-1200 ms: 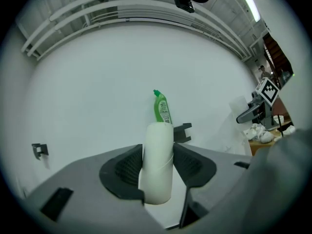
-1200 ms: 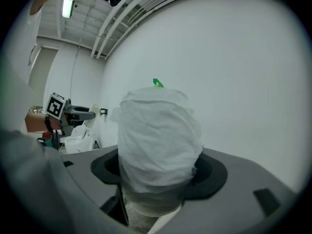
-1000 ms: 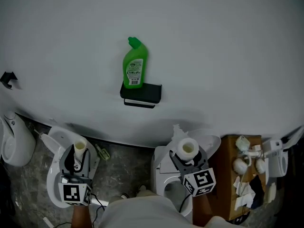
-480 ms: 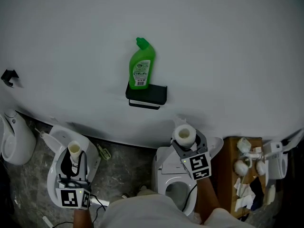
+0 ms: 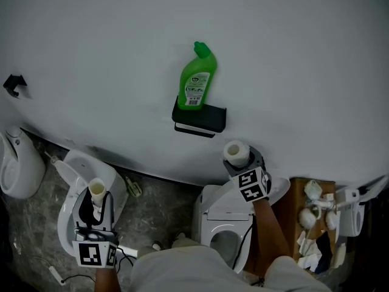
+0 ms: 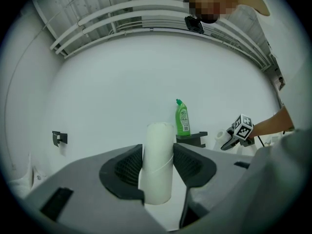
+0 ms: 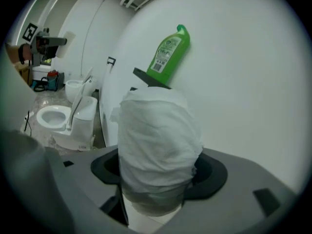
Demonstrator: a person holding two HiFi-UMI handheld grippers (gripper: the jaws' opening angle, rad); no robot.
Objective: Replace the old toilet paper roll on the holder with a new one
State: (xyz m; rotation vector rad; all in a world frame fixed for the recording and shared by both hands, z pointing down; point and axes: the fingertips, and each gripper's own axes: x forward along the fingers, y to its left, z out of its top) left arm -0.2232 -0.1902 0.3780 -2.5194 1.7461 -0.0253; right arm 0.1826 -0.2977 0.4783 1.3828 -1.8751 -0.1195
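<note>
The black wall holder point(image 5: 199, 119) carries a green cleaner bottle point(image 5: 197, 84) on its top shelf. My right gripper point(image 5: 238, 157) is shut on a full white toilet paper roll point(image 5: 236, 152), just below and to the right of the holder. In the right gripper view the roll point(image 7: 158, 145) fills the jaws, with the holder point(image 7: 147, 78) and bottle point(image 7: 168, 57) close behind it. My left gripper point(image 5: 97, 193) is shut on a bare cardboard tube point(image 5: 96, 189) at the lower left. That tube point(image 6: 158, 162) stands upright between the jaws, far from the holder point(image 6: 192, 138).
A white toilet point(image 5: 82, 175) lies under the left gripper and another point(image 5: 219, 224) under the right arm. A white fixture point(image 5: 15, 172) stands at the far left. A wooden stand point(image 5: 313, 218) with small white items is at the right. A black hook point(image 5: 13, 84) sticks out of the wall.
My right gripper has carried the roll up and toward the wall, closer to the holder, and rolled. The left gripper with the tube has shifted only slightly.
</note>
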